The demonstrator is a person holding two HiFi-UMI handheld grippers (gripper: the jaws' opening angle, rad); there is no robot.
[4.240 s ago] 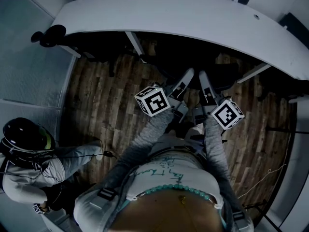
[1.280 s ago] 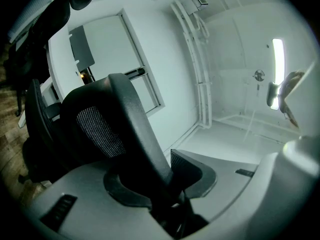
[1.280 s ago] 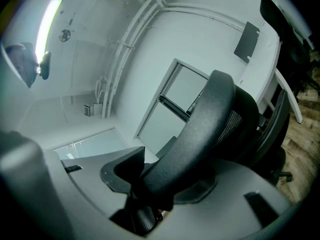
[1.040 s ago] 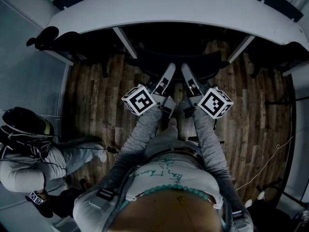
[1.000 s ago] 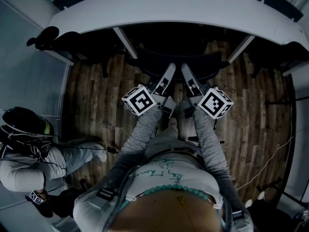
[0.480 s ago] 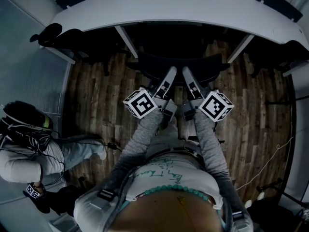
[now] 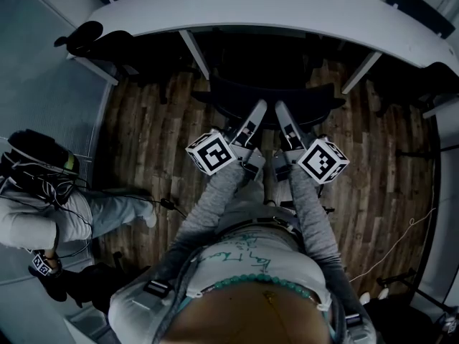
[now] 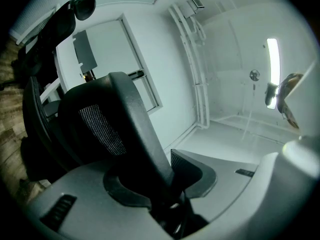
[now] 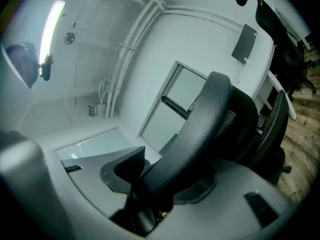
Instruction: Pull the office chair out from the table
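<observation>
The black office chair (image 7: 267, 92) stands at the curved white table (image 7: 287, 9), its seat partly under the edge. Both grippers reach forward side by side onto the top rim of its backrest. My left gripper (image 7: 259, 107) is shut on the rim, and the left gripper view shows the black mesh backrest (image 8: 117, 129) clamped between the grey fingers (image 8: 75, 204). My right gripper (image 7: 279, 107) is shut on the same rim just to the right. In the right gripper view the backrest (image 9: 200, 134) runs through the jaws. The chair's base is hidden under it.
Other black chairs stand at the table's left end (image 7: 97, 41) and right end (image 7: 430, 77). White table legs (image 7: 194, 53) flank the chair. A person with a dark helmet (image 7: 39, 167) crouches on the wood floor at the left. A thin cable (image 7: 401, 239) lies at the right.
Both grippers have come back toward me with the backrest in them. The chair has rolled a little out from under the table edge. The grips are unchanged.
</observation>
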